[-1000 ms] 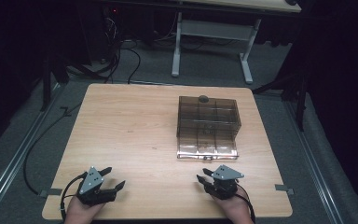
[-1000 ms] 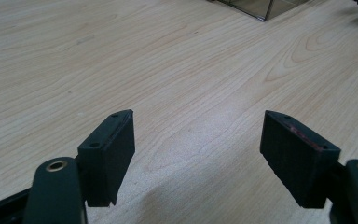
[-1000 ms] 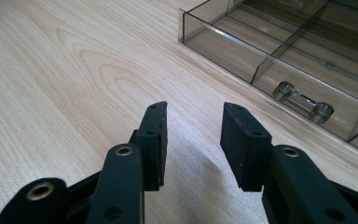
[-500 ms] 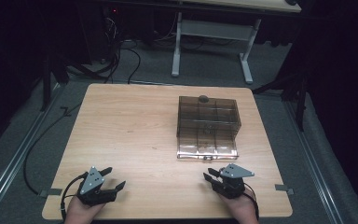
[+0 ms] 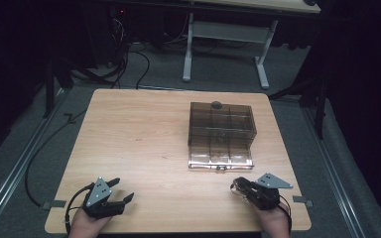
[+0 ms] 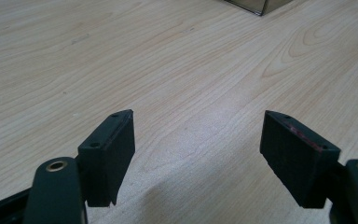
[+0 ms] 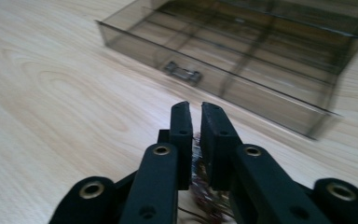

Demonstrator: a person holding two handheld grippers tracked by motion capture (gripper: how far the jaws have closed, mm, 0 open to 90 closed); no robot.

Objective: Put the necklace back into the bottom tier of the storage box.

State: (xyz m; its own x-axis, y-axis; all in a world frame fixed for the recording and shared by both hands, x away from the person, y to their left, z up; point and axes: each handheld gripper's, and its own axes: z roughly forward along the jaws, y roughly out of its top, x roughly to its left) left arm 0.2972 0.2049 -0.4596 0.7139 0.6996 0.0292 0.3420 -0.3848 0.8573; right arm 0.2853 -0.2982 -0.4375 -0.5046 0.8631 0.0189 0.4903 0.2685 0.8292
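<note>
The right gripper (image 7: 195, 112) view shows its jaws just closing, nearly shut with nothing between, facing the smoked plastic drawer box's (image 5: 222, 135) latch (image 7: 182, 73). The left gripper (image 5: 121, 191) has its jaws wide open over bare worktop (image 5: 139, 139).

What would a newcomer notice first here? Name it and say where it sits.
The smoky see-through compartment box stands out, right of centre on the wooden table, with a small latch on its near wall. At the near edge, the left gripper has wide-open jaws, while the right gripper, below the box, has jaws nearly together.
</note>
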